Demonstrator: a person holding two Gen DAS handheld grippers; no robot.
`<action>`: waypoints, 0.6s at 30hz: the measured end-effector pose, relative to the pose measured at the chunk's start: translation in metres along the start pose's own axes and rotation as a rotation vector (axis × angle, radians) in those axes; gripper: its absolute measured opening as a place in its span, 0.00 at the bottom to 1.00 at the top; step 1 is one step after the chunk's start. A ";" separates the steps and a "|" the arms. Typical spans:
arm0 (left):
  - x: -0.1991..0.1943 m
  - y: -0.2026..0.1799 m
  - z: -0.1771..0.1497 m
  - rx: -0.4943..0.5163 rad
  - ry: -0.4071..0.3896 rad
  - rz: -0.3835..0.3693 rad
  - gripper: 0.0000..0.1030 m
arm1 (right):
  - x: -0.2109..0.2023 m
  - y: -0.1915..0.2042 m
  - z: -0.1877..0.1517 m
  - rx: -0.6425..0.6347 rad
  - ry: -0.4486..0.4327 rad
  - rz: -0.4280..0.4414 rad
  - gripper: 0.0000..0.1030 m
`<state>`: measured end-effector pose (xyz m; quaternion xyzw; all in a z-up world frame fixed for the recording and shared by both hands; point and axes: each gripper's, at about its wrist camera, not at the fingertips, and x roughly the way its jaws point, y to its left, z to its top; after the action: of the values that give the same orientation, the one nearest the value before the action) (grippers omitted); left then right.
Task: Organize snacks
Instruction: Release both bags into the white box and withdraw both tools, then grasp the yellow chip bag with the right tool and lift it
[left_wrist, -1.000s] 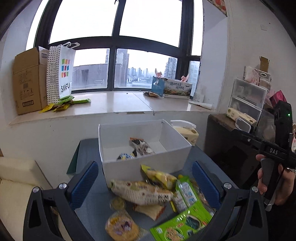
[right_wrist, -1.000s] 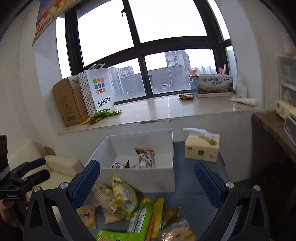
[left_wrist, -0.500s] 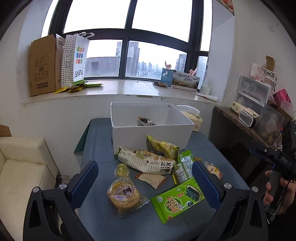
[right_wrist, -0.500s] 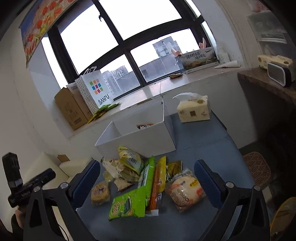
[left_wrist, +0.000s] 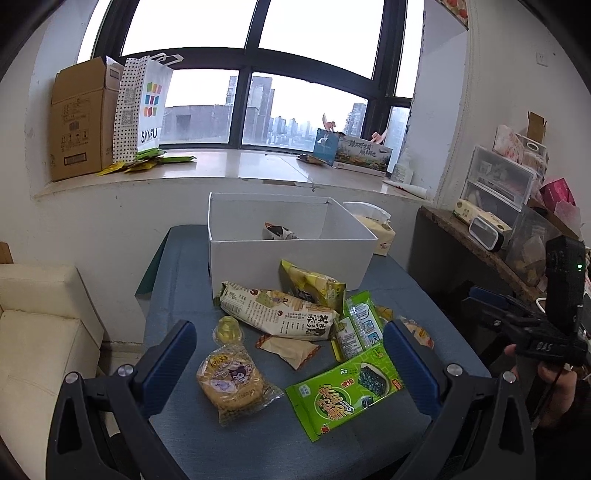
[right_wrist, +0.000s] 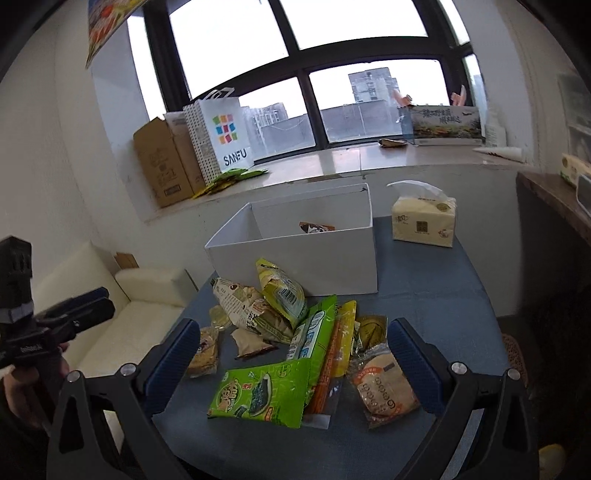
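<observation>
Snacks in crinkled green, yellow and tan wrappers lie heaped just before the white box; left gripper and right gripper fingers spread, empty.

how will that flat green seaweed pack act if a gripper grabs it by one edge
The green seaweed pack lies flat and thin on the table, so it probably weighs little and will droop from a one-edge grip. Its glossy film looks slippery, so it may slide when pushed instead of lifting. The contents are likely brittle; a hard pinch mid-pack could crack them.
</observation>
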<state>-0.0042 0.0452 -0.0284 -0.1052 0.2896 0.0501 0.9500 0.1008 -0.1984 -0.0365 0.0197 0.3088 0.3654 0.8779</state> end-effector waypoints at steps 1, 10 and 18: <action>0.001 0.000 0.000 -0.002 0.004 -0.003 1.00 | 0.006 0.002 0.001 -0.018 0.014 -0.009 1.00; 0.006 0.006 -0.006 -0.028 0.026 -0.008 1.00 | 0.084 0.024 0.026 -0.176 0.143 -0.011 1.00; 0.009 0.013 -0.011 -0.046 0.043 -0.005 1.00 | 0.168 0.041 0.037 -0.263 0.259 -0.066 1.00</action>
<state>-0.0051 0.0557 -0.0446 -0.1289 0.3086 0.0524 0.9410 0.1868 -0.0513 -0.0851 -0.1527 0.3692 0.3731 0.8374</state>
